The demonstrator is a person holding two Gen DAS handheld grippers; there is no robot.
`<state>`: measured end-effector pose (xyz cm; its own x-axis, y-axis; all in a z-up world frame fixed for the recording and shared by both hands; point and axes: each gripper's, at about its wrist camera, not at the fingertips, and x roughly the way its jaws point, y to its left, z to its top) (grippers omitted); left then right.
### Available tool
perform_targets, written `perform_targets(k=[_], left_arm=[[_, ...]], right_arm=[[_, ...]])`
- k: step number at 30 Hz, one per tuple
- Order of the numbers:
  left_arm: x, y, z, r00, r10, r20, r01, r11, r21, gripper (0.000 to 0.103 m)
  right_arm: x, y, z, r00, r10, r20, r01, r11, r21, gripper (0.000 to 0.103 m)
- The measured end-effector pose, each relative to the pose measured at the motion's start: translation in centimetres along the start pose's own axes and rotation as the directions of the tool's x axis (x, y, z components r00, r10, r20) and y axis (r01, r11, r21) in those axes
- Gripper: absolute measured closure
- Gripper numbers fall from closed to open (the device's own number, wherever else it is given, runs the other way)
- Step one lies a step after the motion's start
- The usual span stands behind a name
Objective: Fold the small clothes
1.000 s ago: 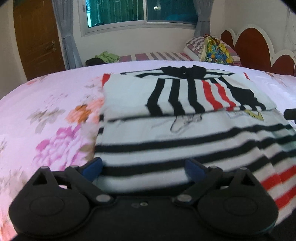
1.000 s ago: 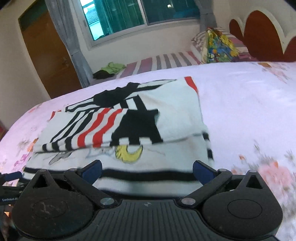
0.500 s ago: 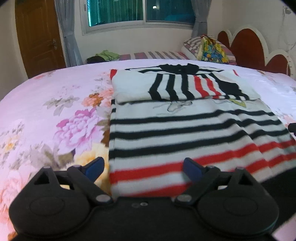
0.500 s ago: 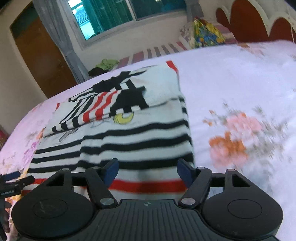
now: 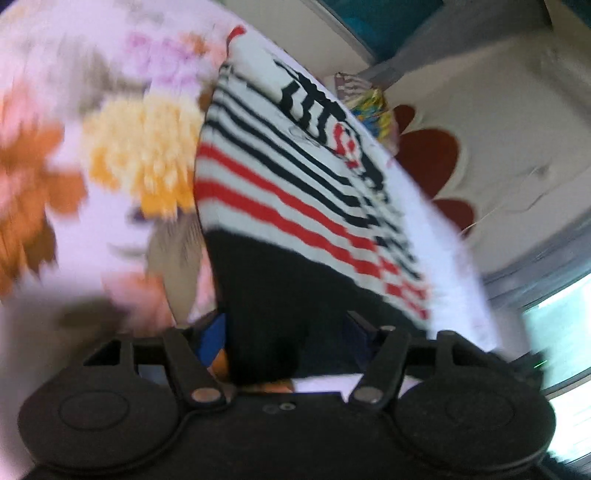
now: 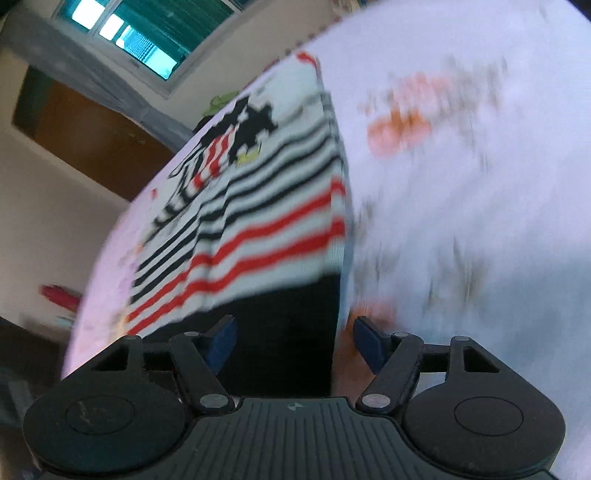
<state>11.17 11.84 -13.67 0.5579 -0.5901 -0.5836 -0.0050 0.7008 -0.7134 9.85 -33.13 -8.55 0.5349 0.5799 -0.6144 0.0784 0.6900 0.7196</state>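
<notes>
A white sweater with black and red stripes [image 5: 295,173] lies flat on the flowered bed sheet [image 5: 110,155], its sleeves folded over the chest. Its black hem band [image 5: 269,295] reaches between the fingers of my left gripper [image 5: 286,328], which stands open around the hem's left corner. The view is tilted and blurred. In the right wrist view the same sweater [image 6: 266,206] shows, and its black hem [image 6: 288,332] lies between the blue pads of my right gripper [image 6: 293,339], open at the hem's right corner.
The pale bed sheet with orange flowers [image 6: 461,184] spreads to the right of the sweater. A red and white headboard [image 5: 436,155] and a colourful pillow [image 5: 373,107] stand at the far end. A brown door [image 6: 85,136] and a window [image 6: 147,33] are behind.
Both grippers have drawn back down the sweater to its black hem and rolled sideways, the views now tilted. Each now has a hem corner between its open fingers.
</notes>
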Motion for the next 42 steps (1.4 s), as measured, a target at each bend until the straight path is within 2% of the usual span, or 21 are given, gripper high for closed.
perform_targets(k=[4, 7, 8, 9, 10, 13, 14, 15, 16, 17, 18, 19, 21, 22, 24, 26, 27, 28, 33, 37, 42], left_arm=[[0.6, 1.8, 0.2, 0.993, -0.106, 0.045, 0.110, 0.987, -0.117, 0.039], [1.9, 2.0, 1.1, 0.990, -0.129, 0.049, 0.134, 0.982, -0.133, 0.047], [2.3, 1.8, 1.3, 0.992, -0.123, 0.042, 0.127, 0.983, -0.132, 0.050], [2.6, 1.5, 1.6, 0.992, -0.118, 0.039, 0.122, 0.985, -0.125, 0.051], [2.9, 1.3, 1.8, 0.994, -0.107, 0.038, 0.111, 0.987, -0.116, 0.054], [3.4, 1.1, 2.1, 0.995, -0.086, 0.046, 0.090, 0.989, -0.113, 0.059], [3.6, 1.2, 2.1, 0.996, -0.074, 0.050, 0.079, 0.991, -0.110, 0.068], [3.7, 1.2, 2.1, 0.997, -0.051, 0.050, 0.056, 0.993, -0.103, 0.074], [3.9, 1.1, 2.1, 0.998, -0.027, 0.049, 0.032, 0.995, -0.091, 0.090], [3.9, 1.1, 2.1, 0.999, -0.001, 0.052, 0.005, 0.997, -0.074, 0.098], [3.3, 0.9, 2.0, 0.998, 0.003, 0.069, 0.000, 0.999, -0.052, 0.099], [2.4, 0.6, 1.9, 0.993, -0.032, 0.113, 0.037, 0.999, -0.038, 0.099], [0.0, -0.5, 2.1, 0.967, -0.136, 0.214, 0.140, 0.990, -0.003, 0.099], [-0.8, -0.9, 2.2, 0.963, -0.130, 0.237, 0.131, 0.991, 0.014, 0.099], [-0.8, -0.2, 2.3, 0.971, -0.061, 0.232, 0.064, 0.998, -0.003, 0.099], [1.4, 1.7, 2.1, 0.990, 0.052, 0.134, -0.046, 0.998, -0.051, 0.099], [2.2, 2.4, 1.7, 0.992, 0.067, 0.110, -0.059, 0.996, -0.074, 0.098], [2.2, 2.6, 1.4, 0.990, 0.045, 0.133, -0.033, 0.995, -0.093, 0.099], [0.9, 2.0, 1.4, 0.976, -0.021, 0.219, 0.051, 0.990, -0.132, 0.099], [0.3, 0.8, 4.5, 0.956, -0.074, 0.283, 0.119, 0.982, -0.145, 0.099], [1.9, -1.9, 12.1, 0.950, -0.078, 0.301, 0.118, 0.986, -0.116, 0.099]], right_arm=[[0.0, -0.9, 0.3, 0.997, 0.070, 0.015, -0.071, 0.994, 0.080, 0.033], [0.9, -0.6, 1.0, 0.995, 0.098, 0.001, -0.098, 0.993, 0.066, 0.034], [1.2, -0.5, 1.3, 0.994, 0.112, -0.005, -0.112, 0.992, 0.062, 0.038], [1.7, -0.5, 1.4, 0.993, 0.120, -0.019, -0.118, 0.991, 0.066, 0.055], [2.4, -0.5, 1.6, 0.993, 0.113, -0.037, -0.110, 0.991, 0.072, 0.066], [3.3, -0.7, 2.2, 0.992, 0.119, -0.050, -0.116, 0.991, 0.062, 0.069], [3.4, -0.7, 2.3, 0.991, 0.120, -0.052, -0.117, 0.991, 0.059, 0.069], [3.3, -0.7, 2.3, 0.992, 0.114, -0.056, -0.112, 0.993, 0.048, 0.076], [3.3, -0.7, 2.2, 0.992, 0.104, -0.065, -0.102, 0.994, 0.034, 0.095], [3.3, -0.6, 2.2, 0.994, 0.086, -0.071, -0.085, 0.996, 0.017, 0.097], [3.0, -0.4, 2.2, 0.994, 0.085, -0.063, -0.085, 0.996, -0.004, 0.098], [2.6, -0.2, 2.2, 0.994, 0.097, -0.045, -0.098, 0.995, -0.018, 0.098], [0.4, 0.7, 2.4, 0.983, 0.180, 0.027, -0.179, 0.983, -0.036, 0.098], [-0.3, 1.0, 2.4, 0.977, 0.208, 0.052, -0.206, 0.978, -0.046, 0.098], [-1.0, 0.9, 2.4, 0.978, 0.195, 0.077, -0.190, 0.979, -0.070, 0.098], [0.3, -0.5, 2.1, 0.990, 0.136, 0.030, -0.135, 0.990, -0.034, 0.098], [1.2, -1.2, 1.8, 0.996, 0.092, -0.003, -0.092, 0.996, -0.009, 0.098], [1.8, -1.6, 1.5, 0.997, 0.068, -0.019, -0.068, 0.998, 0.010, 0.098], [1.0, -0.2, 1.7, 0.991, 0.120, 0.056, -0.121, 0.992, 0.022, 0.098], [0.8, 2.5, 5.4, 0.984, 0.137, 0.115, -0.134, 0.990, -0.032, 0.098], [2.1, 6.8, 13.1, 0.974, 0.120, 0.191, -0.100, 0.989, -0.112, 0.098]])
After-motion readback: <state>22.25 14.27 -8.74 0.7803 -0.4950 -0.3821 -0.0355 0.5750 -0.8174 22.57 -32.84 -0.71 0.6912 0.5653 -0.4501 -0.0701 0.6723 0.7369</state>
